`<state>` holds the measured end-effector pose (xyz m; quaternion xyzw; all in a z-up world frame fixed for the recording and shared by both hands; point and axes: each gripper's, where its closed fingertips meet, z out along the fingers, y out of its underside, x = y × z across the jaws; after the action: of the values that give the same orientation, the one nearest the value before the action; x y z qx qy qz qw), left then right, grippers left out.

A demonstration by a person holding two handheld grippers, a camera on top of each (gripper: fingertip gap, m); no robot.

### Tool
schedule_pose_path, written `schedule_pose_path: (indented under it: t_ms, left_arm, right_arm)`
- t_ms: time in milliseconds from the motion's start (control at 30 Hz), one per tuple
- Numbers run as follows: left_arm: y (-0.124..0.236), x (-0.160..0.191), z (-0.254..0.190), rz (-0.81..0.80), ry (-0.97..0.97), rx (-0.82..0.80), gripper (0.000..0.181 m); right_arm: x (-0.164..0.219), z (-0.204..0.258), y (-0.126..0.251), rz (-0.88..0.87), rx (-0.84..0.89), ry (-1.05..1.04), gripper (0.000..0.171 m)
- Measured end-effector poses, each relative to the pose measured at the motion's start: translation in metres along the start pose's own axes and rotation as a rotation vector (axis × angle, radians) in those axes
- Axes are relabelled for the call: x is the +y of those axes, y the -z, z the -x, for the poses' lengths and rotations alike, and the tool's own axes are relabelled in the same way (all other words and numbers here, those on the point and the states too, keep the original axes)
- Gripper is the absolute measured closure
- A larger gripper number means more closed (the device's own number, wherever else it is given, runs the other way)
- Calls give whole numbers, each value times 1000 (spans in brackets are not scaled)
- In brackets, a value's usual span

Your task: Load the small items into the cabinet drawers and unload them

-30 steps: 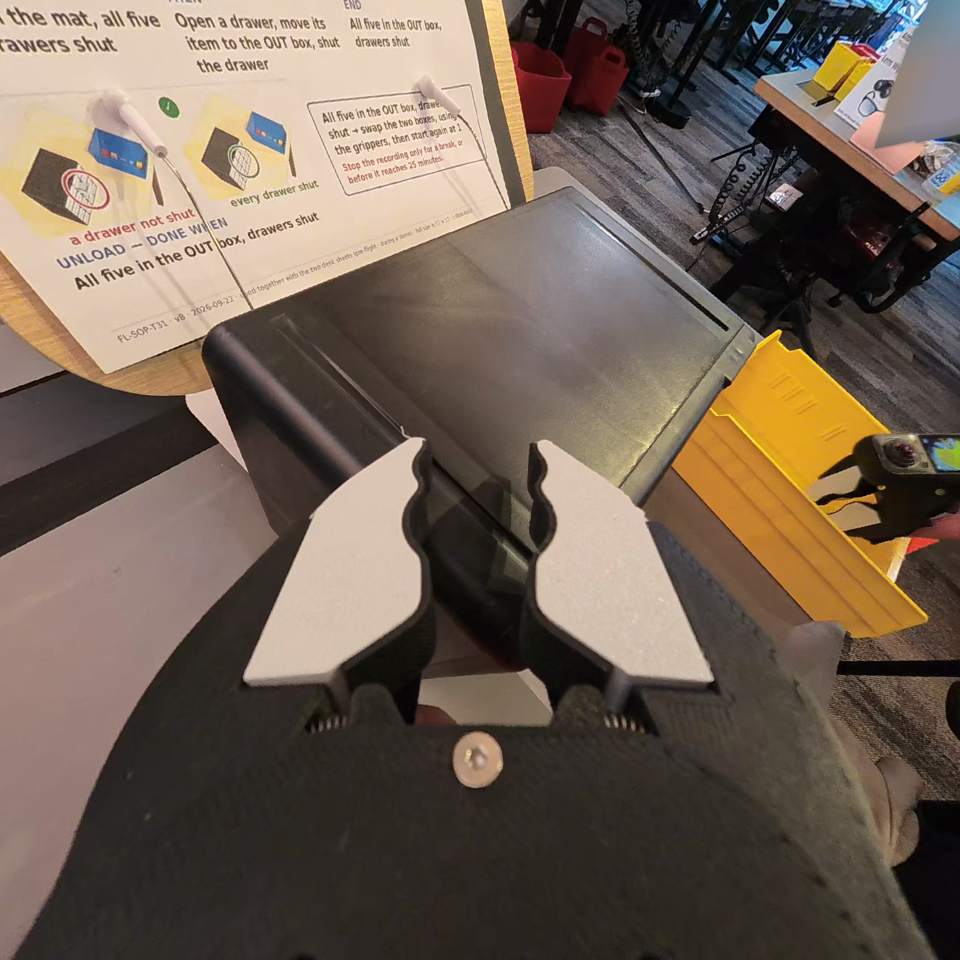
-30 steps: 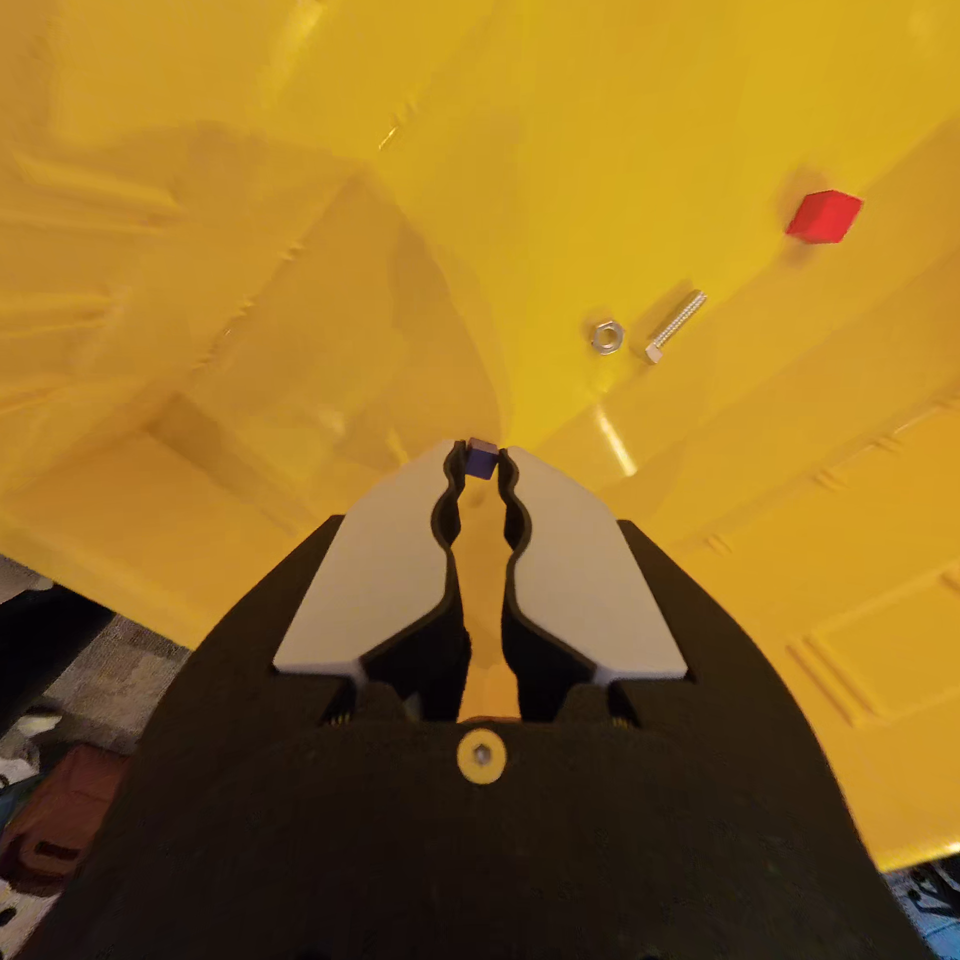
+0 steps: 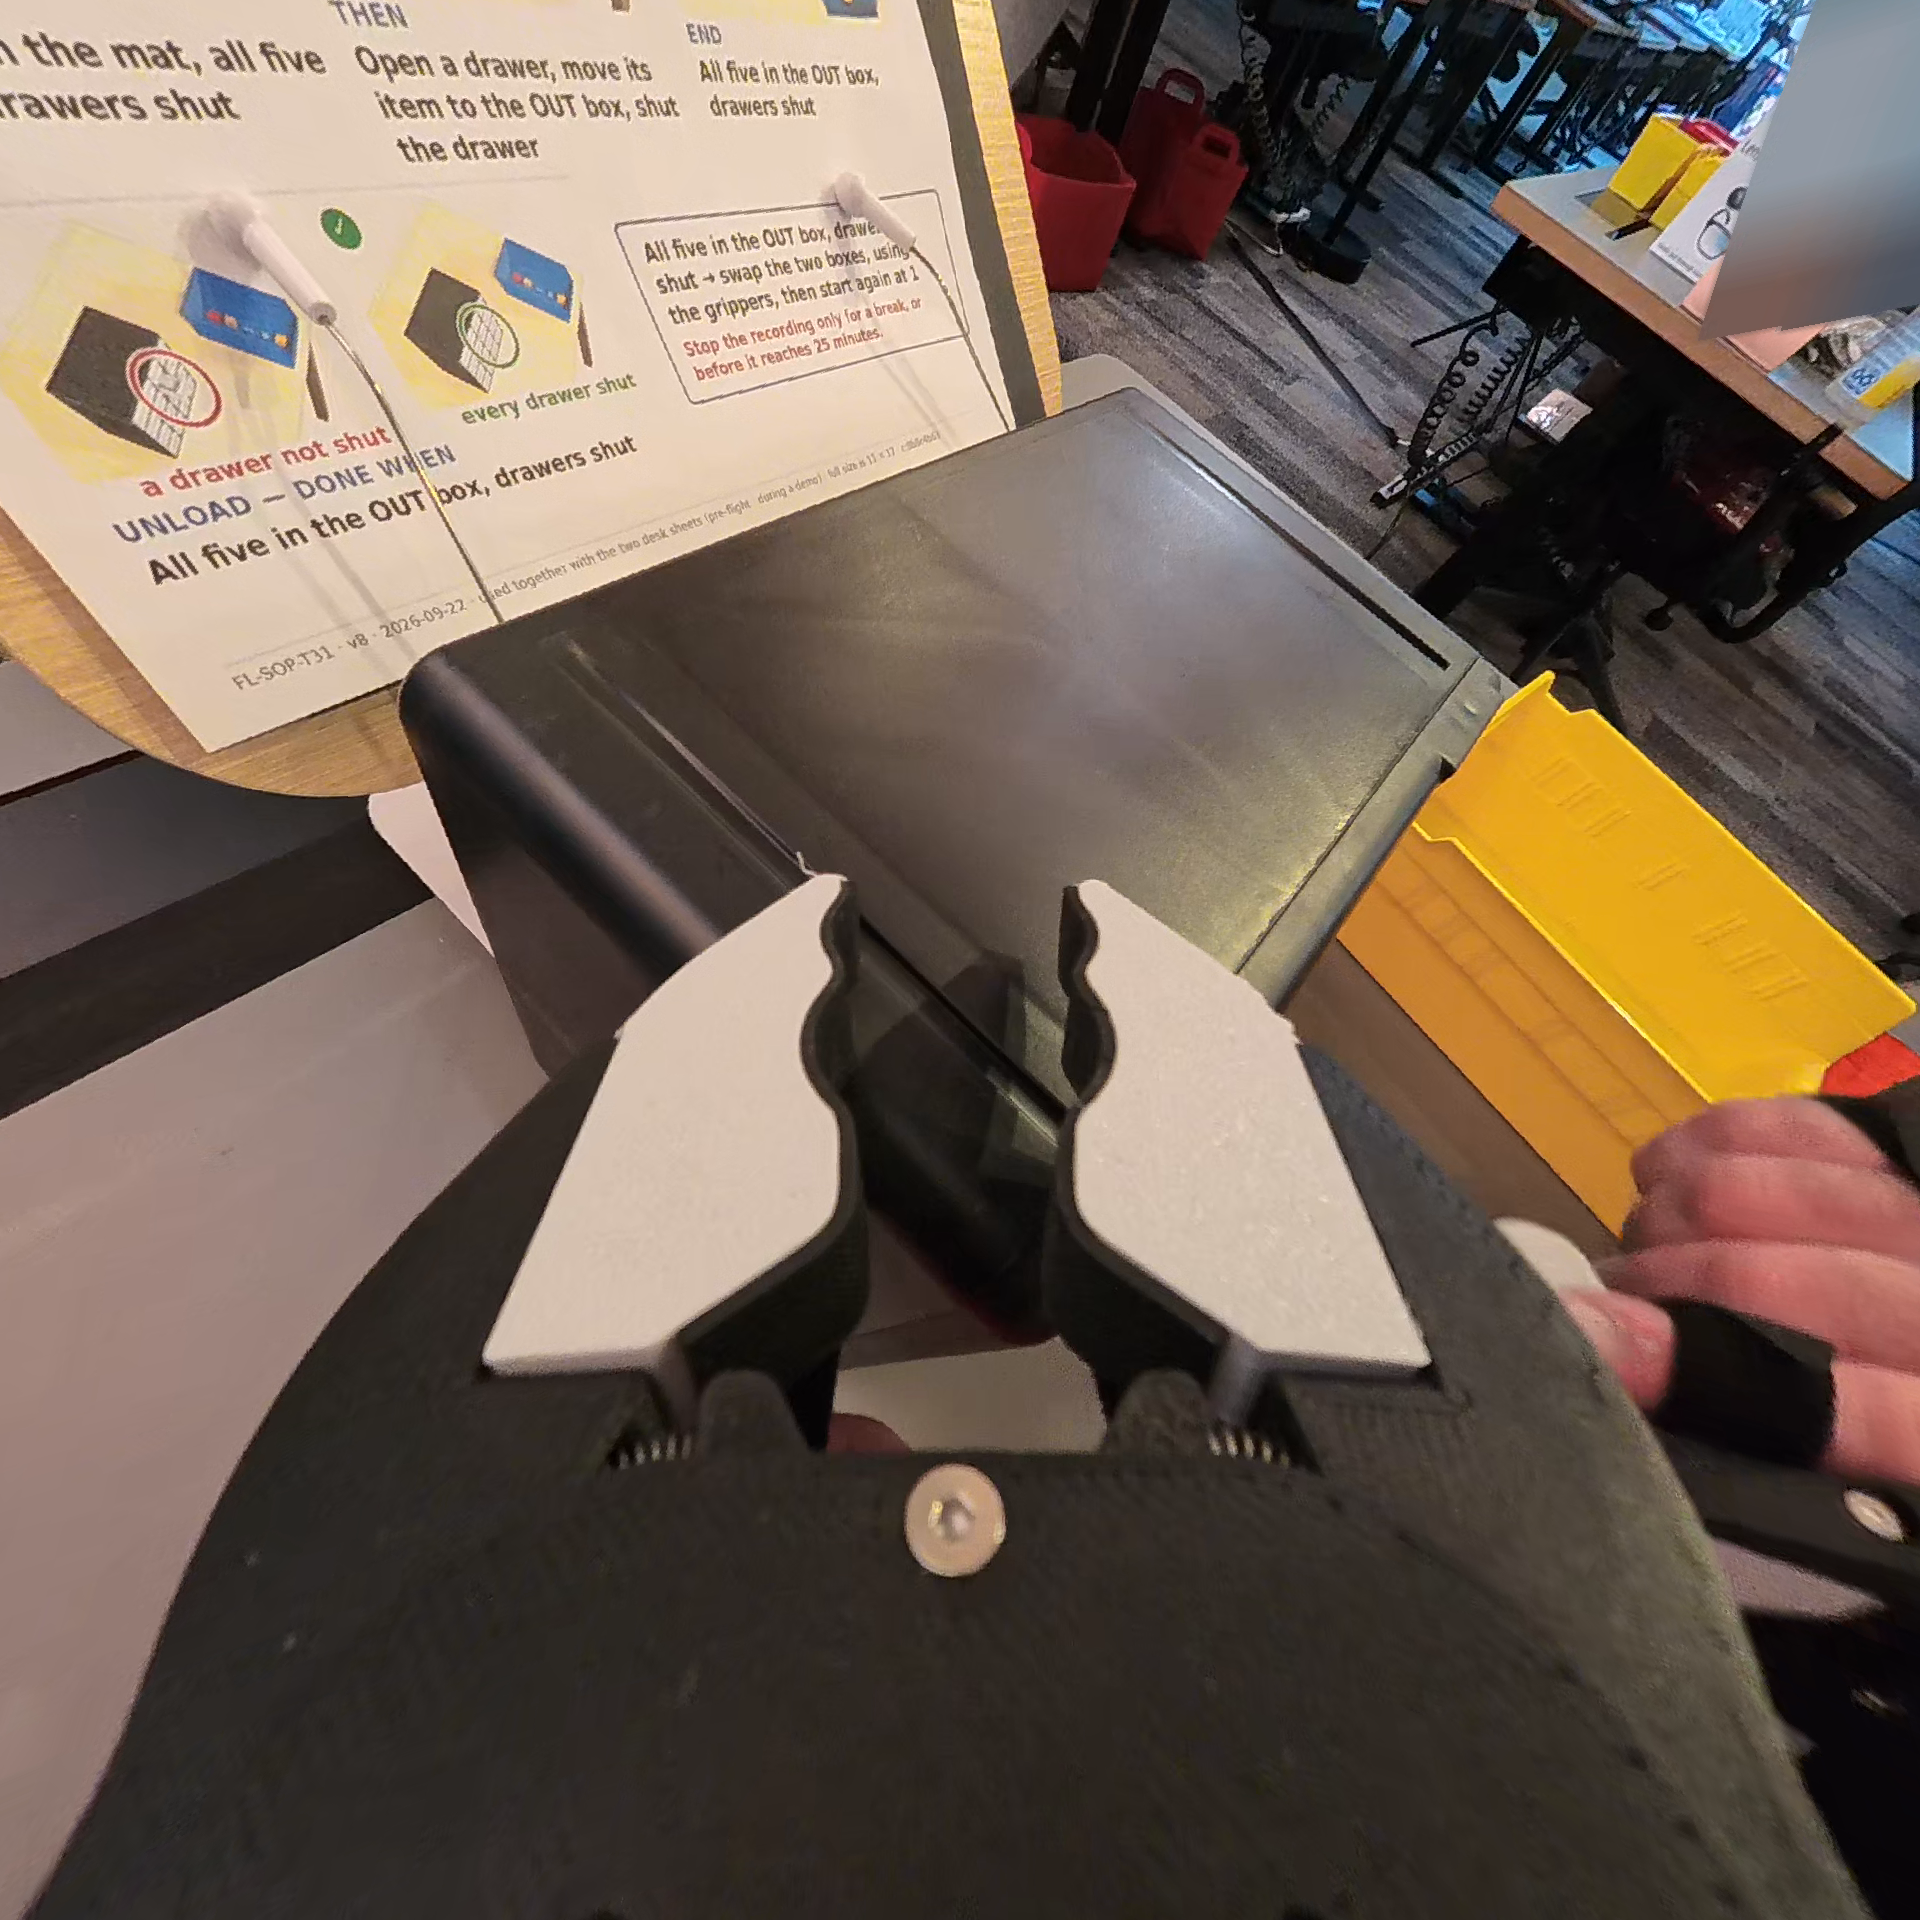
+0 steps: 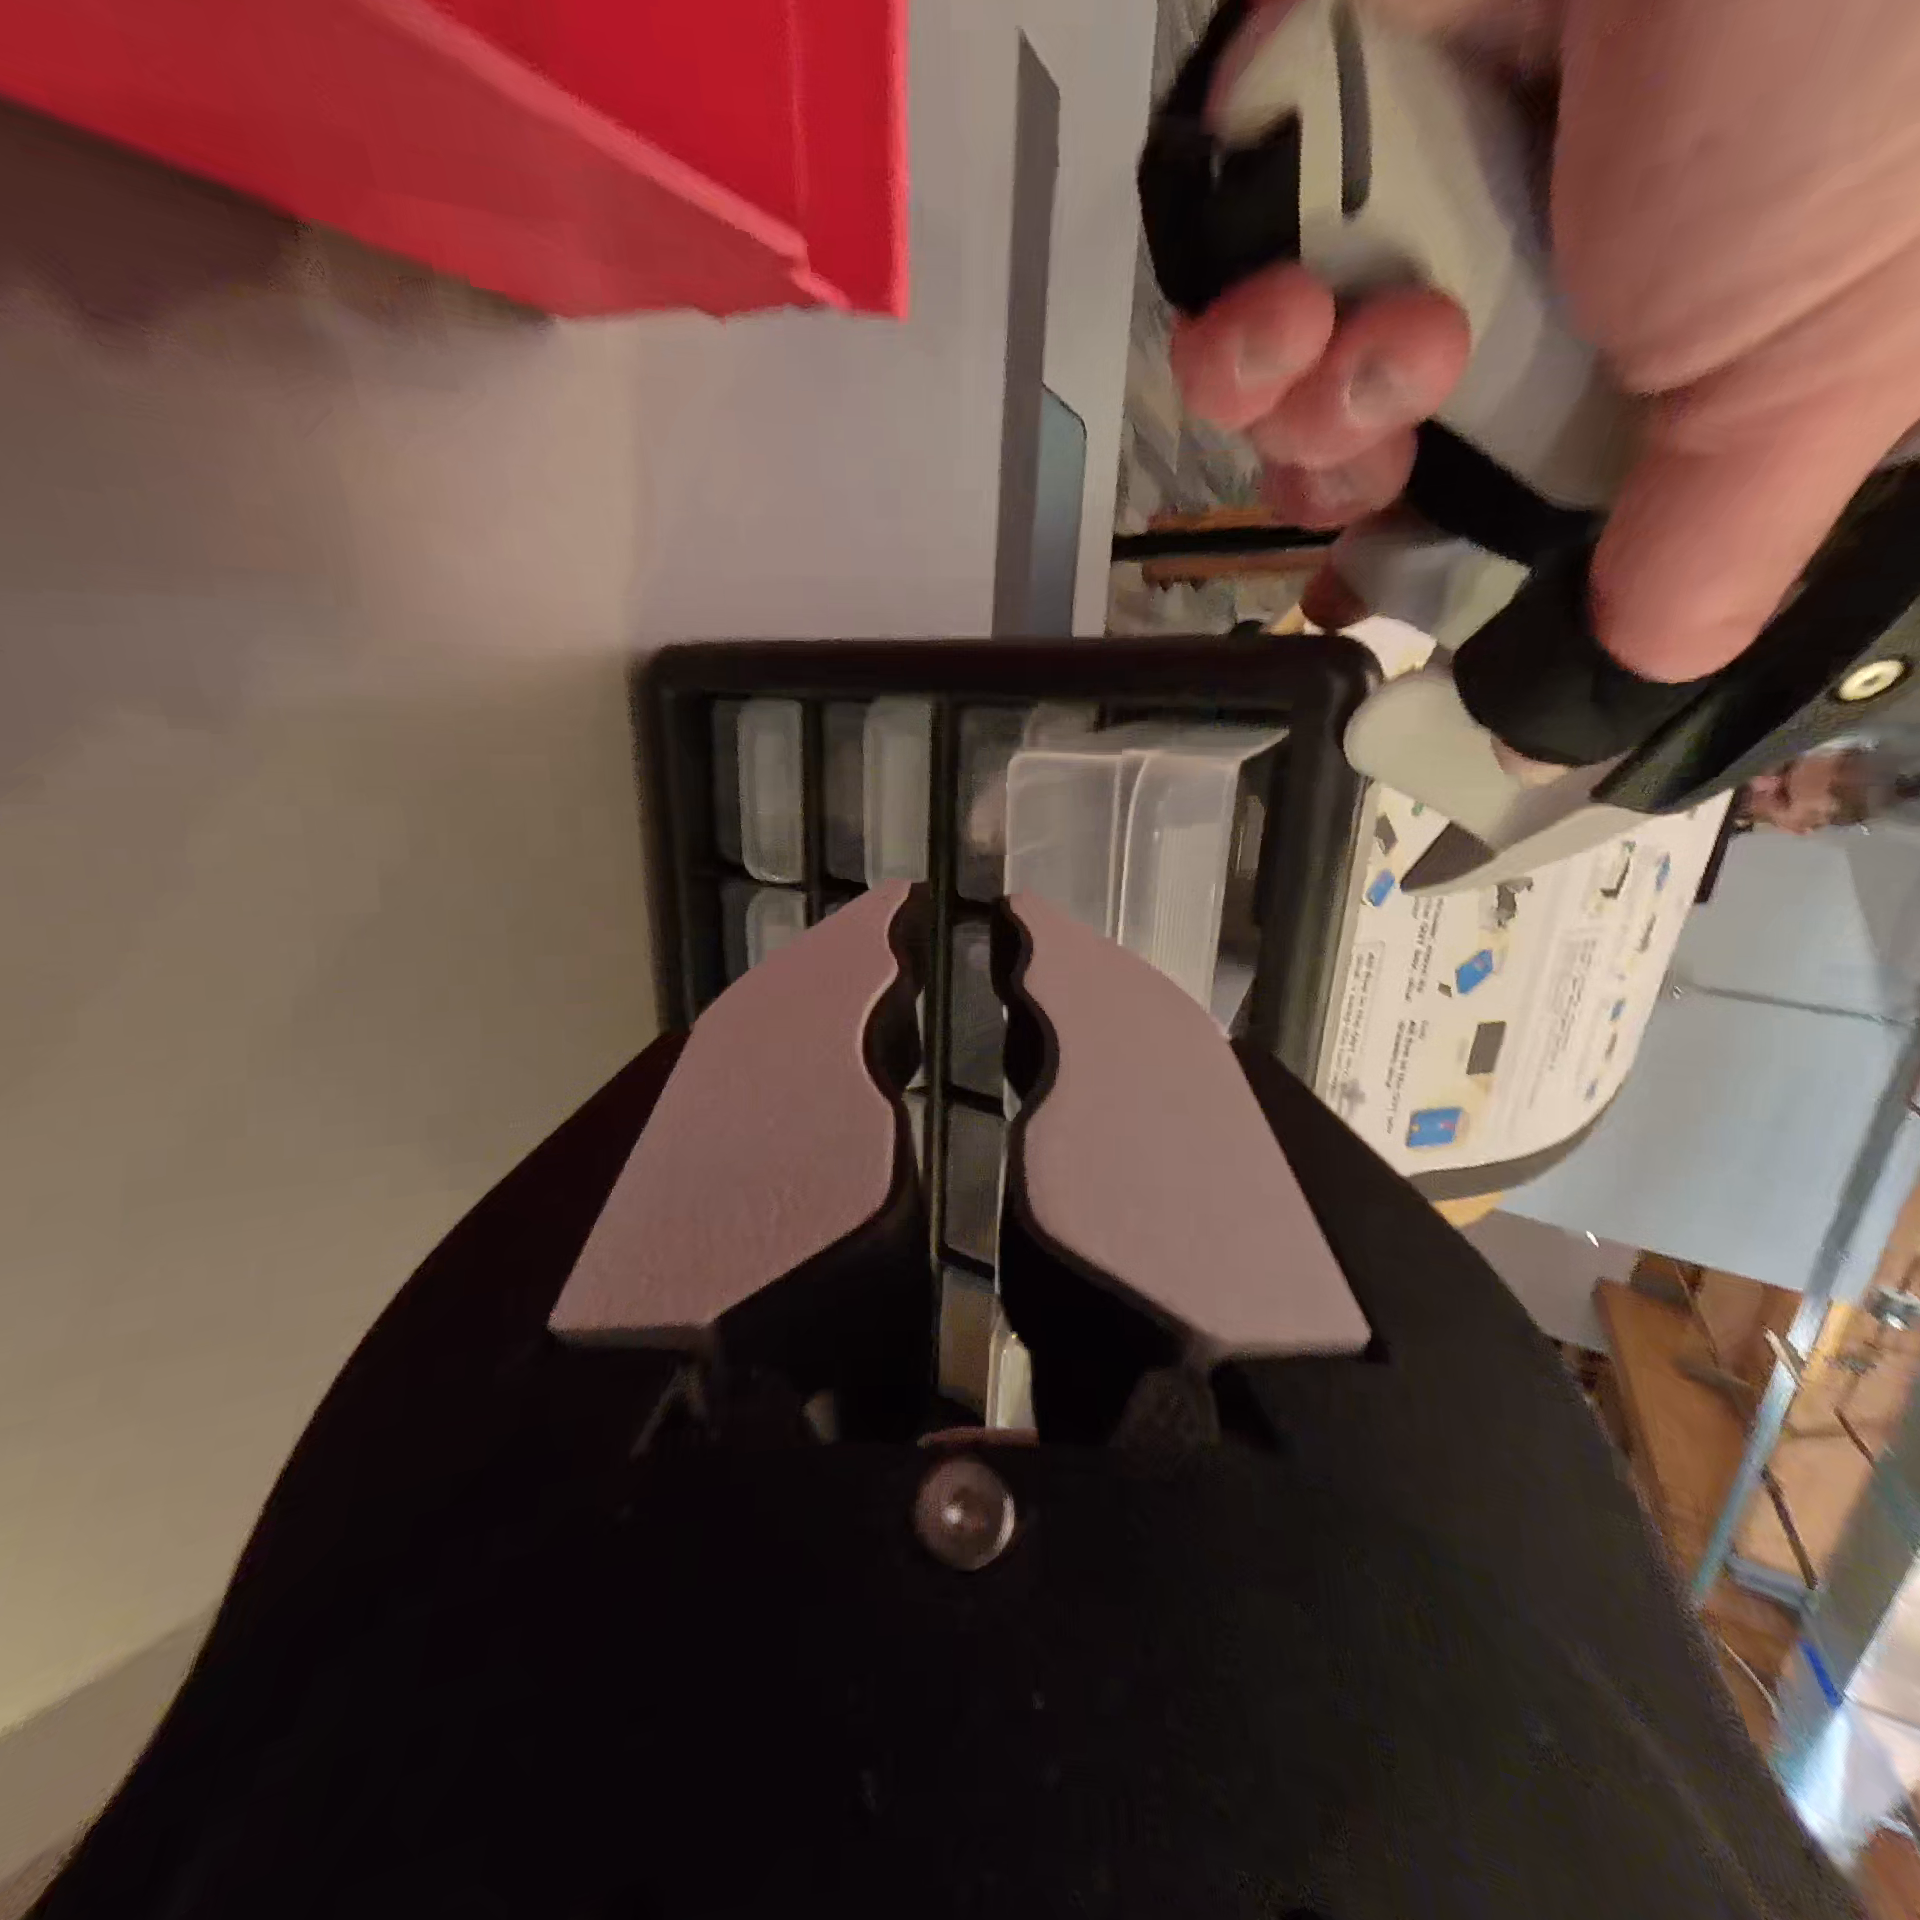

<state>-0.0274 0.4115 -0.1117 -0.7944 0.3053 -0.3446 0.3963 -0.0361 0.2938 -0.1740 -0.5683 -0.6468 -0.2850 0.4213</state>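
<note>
The small blue cube that the right gripper (image 4: 951, 914) pinched over the yellow bin (image 3: 1610, 935) a second ago is no longer between its tips and shows in neither view; most likely it was dropped there. The right tongs now stand slightly apart and empty, swung round to face the front of the black cabinet (image 4: 665, 831), where one clear drawer (image 4: 1122, 831) sticks out. That drawer probably needs shutting next. The left gripper (image 3: 956, 914) still hovers over the cabinet's near top edge, tongs apart, holding nothing. A red bin (image 4: 520, 156) lies beyond.
</note>
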Motion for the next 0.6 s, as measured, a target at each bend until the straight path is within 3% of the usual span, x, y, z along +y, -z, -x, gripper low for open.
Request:
schedule_pose_path:
  t_ms: [33, 167, 233, 267, 367, 600]
  left_arm:
    - [0, 0, 0, 0, 1, 3, 144]
    - [0, 0, 0, -5, 1, 13, 144]
    - [0, 0, 0, -9, 2, 16, 143]
    - [0, 0, 0, -10, 1, 14, 143]
    - [0, 0, 0, -9, -4, 13, 143]
    - [0, 0, -1, -17, -7, 11, 142]
  right_arm:
    - [5, -3, -7, 20, 11, 4, 160]
    - [26, -16, -36, 105, 39, -41, 156]
    - [38, -23, -51, 160, 62, -65, 143]
    - [40, -24, -55, 167, 64, -81, 154]
    - [32, -17, -58, 140, 65, -112, 126]
    - [22, -22, -65, 27, 276, -21, 142]
